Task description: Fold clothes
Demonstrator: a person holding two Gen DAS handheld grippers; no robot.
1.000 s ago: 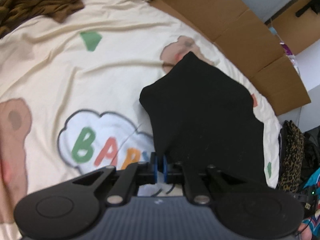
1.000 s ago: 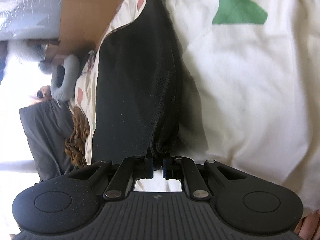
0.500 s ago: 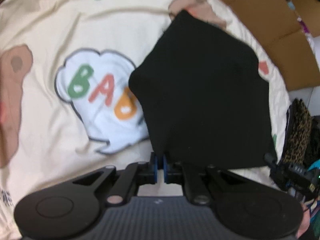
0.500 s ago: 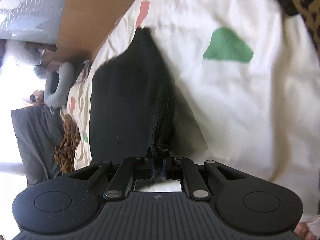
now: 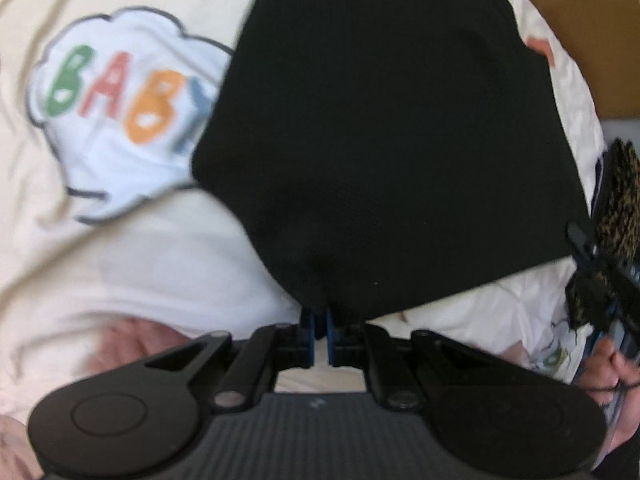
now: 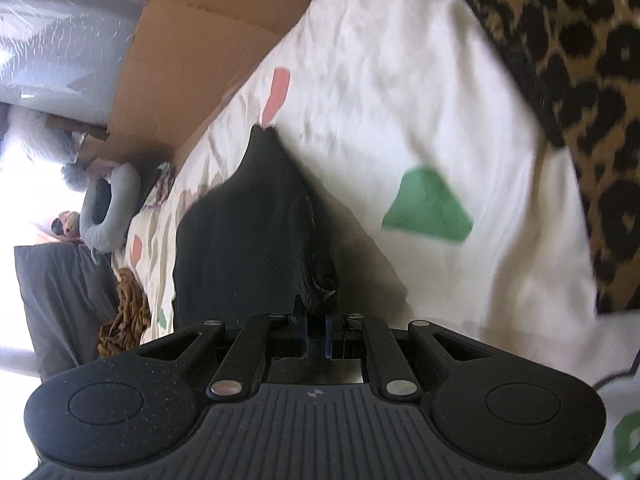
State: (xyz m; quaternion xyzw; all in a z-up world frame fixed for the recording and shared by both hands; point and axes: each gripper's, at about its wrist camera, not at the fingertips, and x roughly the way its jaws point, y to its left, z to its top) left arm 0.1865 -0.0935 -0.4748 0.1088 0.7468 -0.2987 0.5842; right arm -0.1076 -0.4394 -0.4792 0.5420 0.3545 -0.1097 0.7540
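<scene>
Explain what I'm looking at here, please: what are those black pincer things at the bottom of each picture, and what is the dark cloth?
There is no robot here. A person holds a hand-operated two-finger gripper in each hand, and a wide-angle camera on each one looks along its fingers, so each picture is one gripper's own view. The left gripper and the right gripper are both shut on an edge of the same black garment, which is being folded. It lies over a cream bedsheet printed with a cloud that reads BABY. A leopard-print cloth lies at the side, and cardboard stands beyond the bed. In the left view the right gripper shows at the right edge.
</scene>
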